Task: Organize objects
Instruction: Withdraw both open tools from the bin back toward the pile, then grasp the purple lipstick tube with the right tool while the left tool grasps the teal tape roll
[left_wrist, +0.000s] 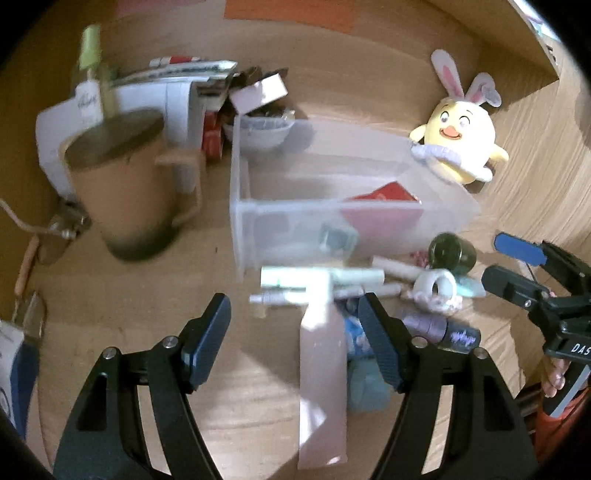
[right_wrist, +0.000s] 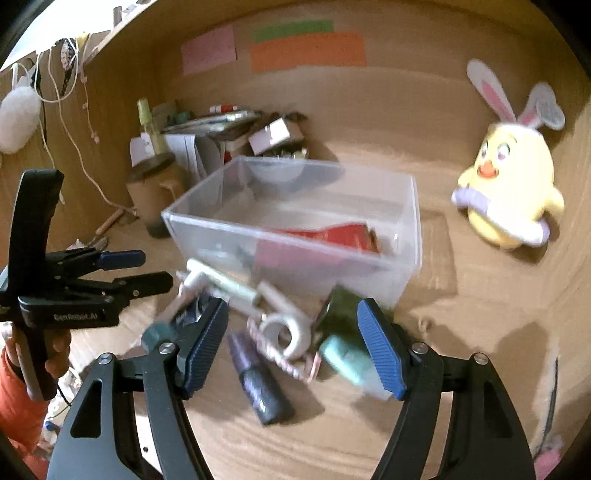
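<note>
A clear plastic box stands on the wooden desk with a red packet inside. In front of it lies a heap of small things: a pink tube, a pale green tube, a white tape roll, a dark green jar, a purple tube and a teal piece. My left gripper is open over the pink tube, its pads clear of it. My right gripper is open over the tape roll and purple tube.
A brown lidded mug stands left of the box. Behind it are white cartons, a spray bottle and a white bowl. A yellow plush chick sits at the right. Coloured notes hang on the back wall.
</note>
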